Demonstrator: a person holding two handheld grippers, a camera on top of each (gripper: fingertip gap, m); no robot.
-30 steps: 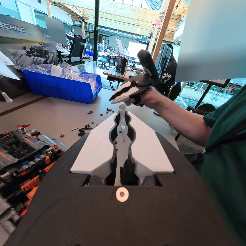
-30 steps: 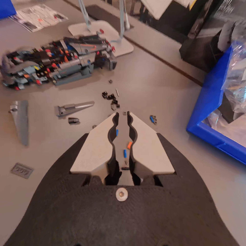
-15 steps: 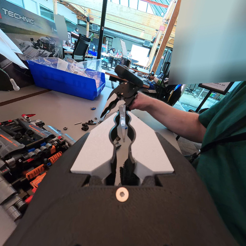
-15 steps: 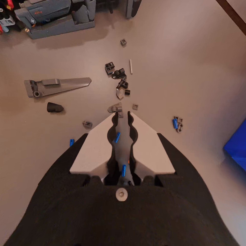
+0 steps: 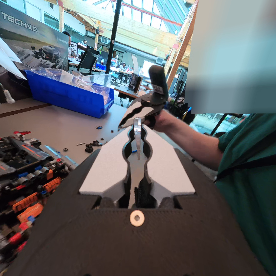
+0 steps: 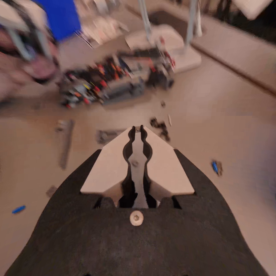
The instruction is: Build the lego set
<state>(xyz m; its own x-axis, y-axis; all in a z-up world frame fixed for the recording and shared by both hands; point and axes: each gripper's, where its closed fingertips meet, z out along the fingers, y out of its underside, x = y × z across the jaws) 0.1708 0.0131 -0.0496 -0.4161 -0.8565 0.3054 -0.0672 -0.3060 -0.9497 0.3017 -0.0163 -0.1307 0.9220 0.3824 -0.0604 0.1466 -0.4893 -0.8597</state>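
Rising from the scattered parts, the right gripper (image 6: 137, 128) now pinches a small grey piece (image 6: 137, 129) at frame centre; the left gripper (image 5: 136, 130) still clamps a grey panel (image 5: 138, 143), model (image 5: 28, 168) lower left, suggesting mating next.

I am seeing the right wrist view smeared by motion: the lego model (image 6: 113, 83) is blurring into coloured streaks. The small grey piece (image 6: 137, 129) between my right gripper's (image 6: 137, 128) tips is staying too small to identify.

My left gripper (image 5: 137, 130) is hiding the silver panel's (image 5: 138, 143) lower end, and the model is running off the left edge.
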